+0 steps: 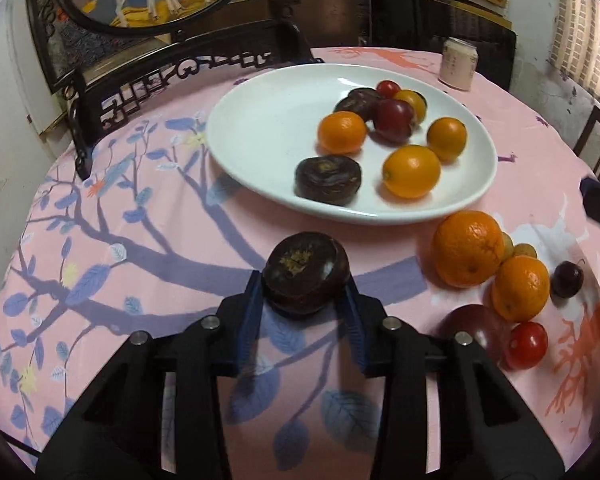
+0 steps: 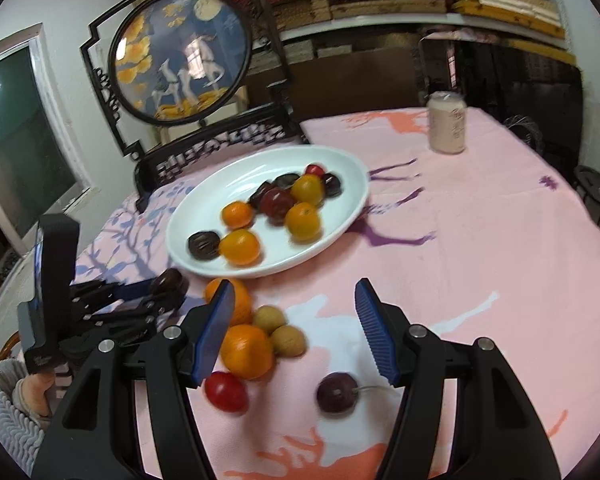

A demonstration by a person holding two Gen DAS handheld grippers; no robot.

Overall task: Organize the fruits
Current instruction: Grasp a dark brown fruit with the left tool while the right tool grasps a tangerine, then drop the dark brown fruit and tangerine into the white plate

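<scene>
My left gripper (image 1: 303, 284) is shut on a dark brown water chestnut (image 1: 306, 271), held just above the pink tablecloth in front of the white plate (image 1: 260, 128). The plate holds several oranges, dark fruits and a small red tomato. On the cloth to the right lie two oranges (image 1: 468, 254), a red tomato (image 1: 527, 345), a dark cherry (image 1: 567, 279) and pale longans. My right gripper (image 2: 296, 320) is open and empty above these loose fruits: oranges (image 2: 246, 350), longans (image 2: 287, 340), the tomato (image 2: 225, 391), the cherry (image 2: 336, 393). The left gripper (image 2: 168, 282) with its chestnut shows at the left there.
A pale drink can (image 2: 447, 122) stands at the table's far side. A carved black screen with a round painting (image 2: 180, 56) stands behind the plate (image 2: 352, 208). Chairs and shelves surround the round table.
</scene>
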